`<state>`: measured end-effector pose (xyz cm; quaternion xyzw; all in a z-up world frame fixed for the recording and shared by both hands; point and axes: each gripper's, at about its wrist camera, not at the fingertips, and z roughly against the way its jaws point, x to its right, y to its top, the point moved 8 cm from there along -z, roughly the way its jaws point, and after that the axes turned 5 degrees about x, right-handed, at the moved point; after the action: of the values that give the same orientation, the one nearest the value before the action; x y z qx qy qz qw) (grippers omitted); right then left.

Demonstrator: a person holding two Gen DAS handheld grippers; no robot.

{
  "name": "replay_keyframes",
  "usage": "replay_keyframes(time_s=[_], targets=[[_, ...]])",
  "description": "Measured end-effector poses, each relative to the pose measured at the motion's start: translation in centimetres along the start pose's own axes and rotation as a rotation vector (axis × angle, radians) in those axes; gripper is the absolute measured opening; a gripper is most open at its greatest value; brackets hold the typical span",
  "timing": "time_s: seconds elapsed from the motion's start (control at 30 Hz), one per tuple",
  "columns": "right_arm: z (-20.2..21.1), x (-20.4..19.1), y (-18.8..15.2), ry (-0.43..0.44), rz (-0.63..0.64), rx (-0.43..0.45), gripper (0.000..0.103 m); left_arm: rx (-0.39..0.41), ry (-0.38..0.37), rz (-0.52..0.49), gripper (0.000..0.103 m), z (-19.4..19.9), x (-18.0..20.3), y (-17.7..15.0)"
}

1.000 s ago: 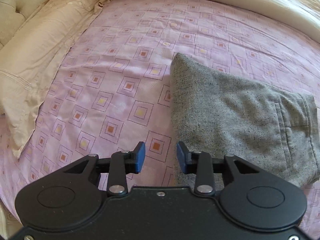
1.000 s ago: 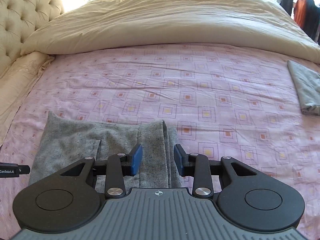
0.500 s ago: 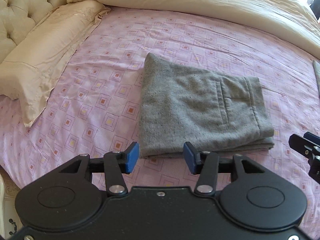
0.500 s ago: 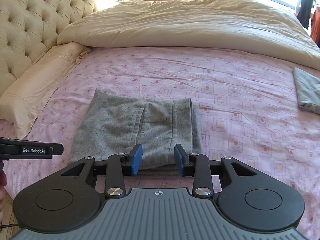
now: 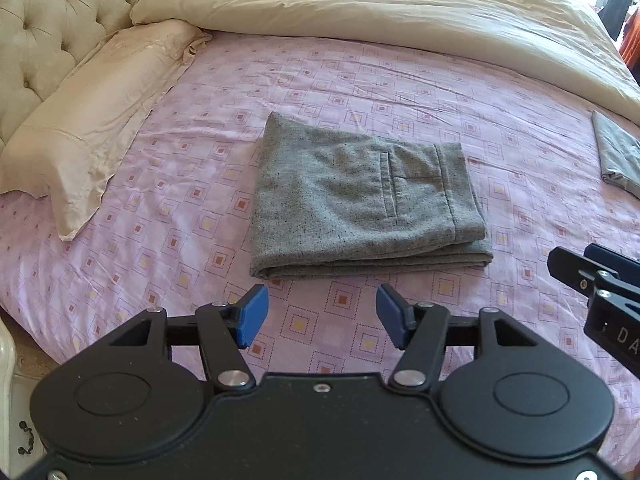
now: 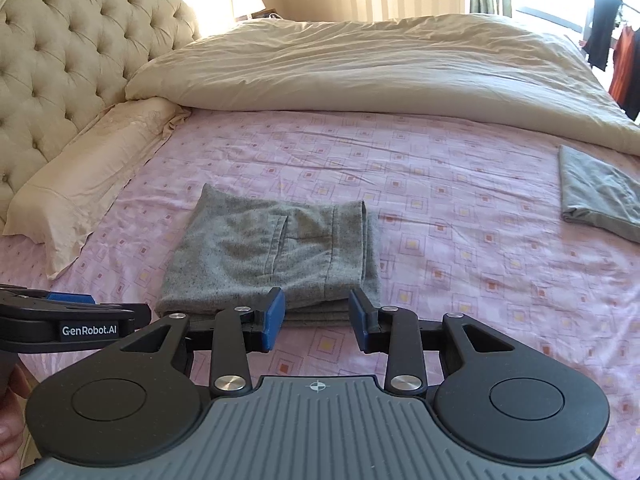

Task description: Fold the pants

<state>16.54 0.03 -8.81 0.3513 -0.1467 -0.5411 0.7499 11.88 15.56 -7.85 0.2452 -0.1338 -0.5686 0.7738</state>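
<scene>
lying mid-frame on the pink square-patterned bed sheet (image 5: 400, 92), the speckled grey woolly pants (image 5: 360, 204) form a flat folded rectangle; left tongs (image 5: 320, 316) opening, empty; right tongs (image 6: 317, 318) released, empty.

second grey garment (image 5: 618, 156) cut off, hand (image 6: 10, 420) cropped

Pants (image 5: 360, 204): grey, flecked with dark specks. Bedsheet (image 5: 200, 208): pale pink-lilac, printed with nested squares, orange and yellow centres. Pillow (image 5: 92, 120), duvet (image 5: 380, 12) and tufted headboard (image 6: 68, 64): cream. Second folded cloth (image 6: 600, 192): plain grey. Gripper pads (image 5: 252, 316): blue.
</scene>
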Motion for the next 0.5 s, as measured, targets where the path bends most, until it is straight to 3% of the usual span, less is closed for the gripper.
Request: replay_keyframes(time_s=[0.5], targets=[[1.8,0.0,-0.5,0.004,0.017,0.029,0.034,0.017,0.024,0.005,0.064,1.4,0.3,-1.2]])
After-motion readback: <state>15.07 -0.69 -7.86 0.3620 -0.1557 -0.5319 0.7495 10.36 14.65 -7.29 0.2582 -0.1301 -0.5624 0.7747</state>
